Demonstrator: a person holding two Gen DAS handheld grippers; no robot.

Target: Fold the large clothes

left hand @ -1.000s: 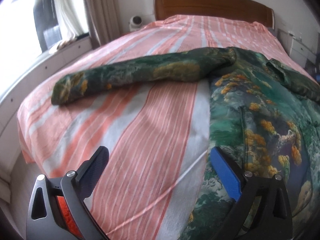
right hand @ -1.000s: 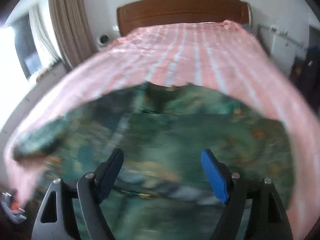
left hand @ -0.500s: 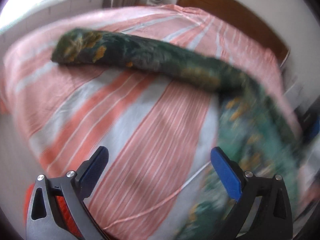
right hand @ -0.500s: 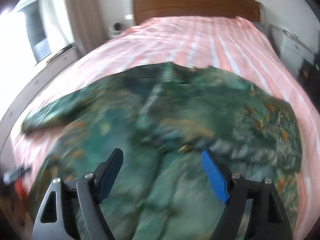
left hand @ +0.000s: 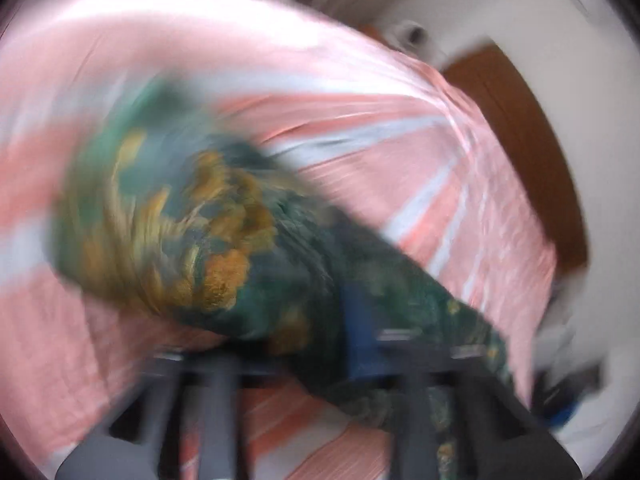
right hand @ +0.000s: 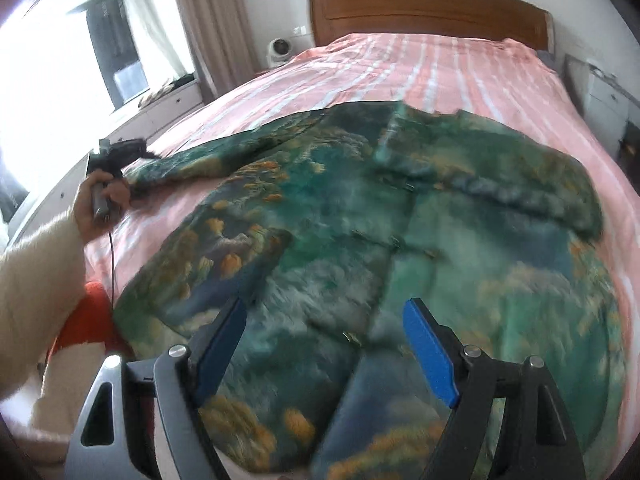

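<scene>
A large green garment (right hand: pixel 400 240) with yellow-orange print lies spread on the pink striped bed (right hand: pixel 420 64). Its long sleeve (right hand: pixel 192 164) stretches out to the left. In the blurred left wrist view the sleeve's cuff end (left hand: pixel 192 236) fills the middle, right at my left gripper (left hand: pixel 296 344); the fingers look drawn together around the cloth, but blur hides the jaws. The right wrist view shows the left gripper (right hand: pixel 120 152) at the sleeve end, held by a hand. My right gripper (right hand: pixel 324 344) is open and empty, hovering above the garment's lower hem.
A wooden headboard (right hand: pixel 432 8) stands at the far end of the bed. A window and curtain (right hand: pixel 200 24) are at the left, with a small white fan (right hand: pixel 280 50) beside the bed. White furniture (right hand: pixel 600 96) stands at the right.
My left gripper has swung left and dropped onto the sleeve's cuff end; its fingers have come closer together. My right gripper has pulled back and steadied above the hem, still open.
</scene>
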